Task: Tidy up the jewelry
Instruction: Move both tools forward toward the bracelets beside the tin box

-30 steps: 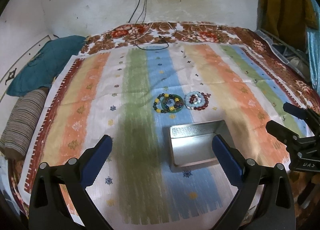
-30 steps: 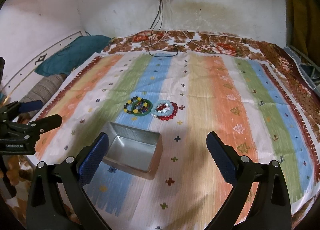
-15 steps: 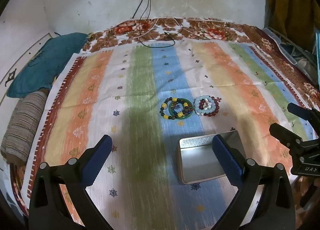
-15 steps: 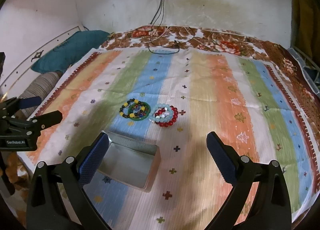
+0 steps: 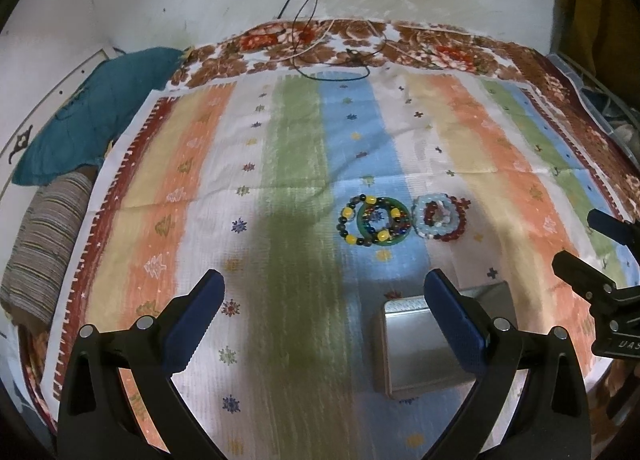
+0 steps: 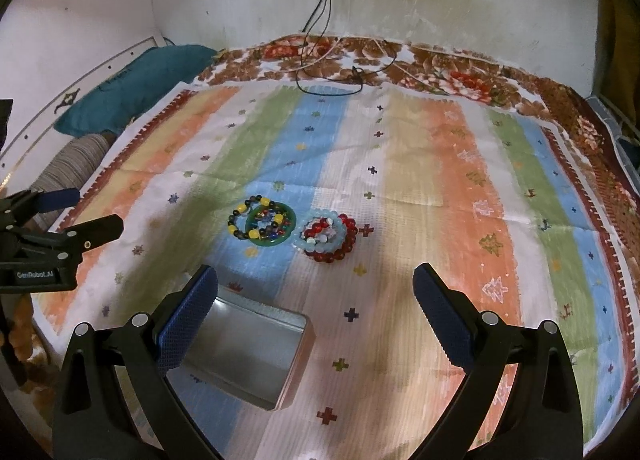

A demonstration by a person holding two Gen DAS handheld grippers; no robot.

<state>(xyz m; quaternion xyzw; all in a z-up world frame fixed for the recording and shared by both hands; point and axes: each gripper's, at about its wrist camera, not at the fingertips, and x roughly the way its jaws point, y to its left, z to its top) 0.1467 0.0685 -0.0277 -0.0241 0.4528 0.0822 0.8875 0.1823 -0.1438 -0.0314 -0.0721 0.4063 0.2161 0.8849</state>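
Two piles of bracelets lie side by side on the striped cloth: a green bangle with dark and yellow beads, and pale blue and red bead bracelets. An open, empty silver tin sits nearer than them. My left gripper is open and empty, hovering above the cloth left of the tin. My right gripper is open and empty above the tin's right side. Each gripper shows at the edge of the other's view, the right one and the left one.
The striped cloth covers a bed with a floral sheet. A teal pillow and a striped bolster lie at the left. Cables hang from a wall socket onto the far edge.
Both grippers have pulled back and tilted up: the tin and bracelets sit lower in both views. Both stay open and empty.
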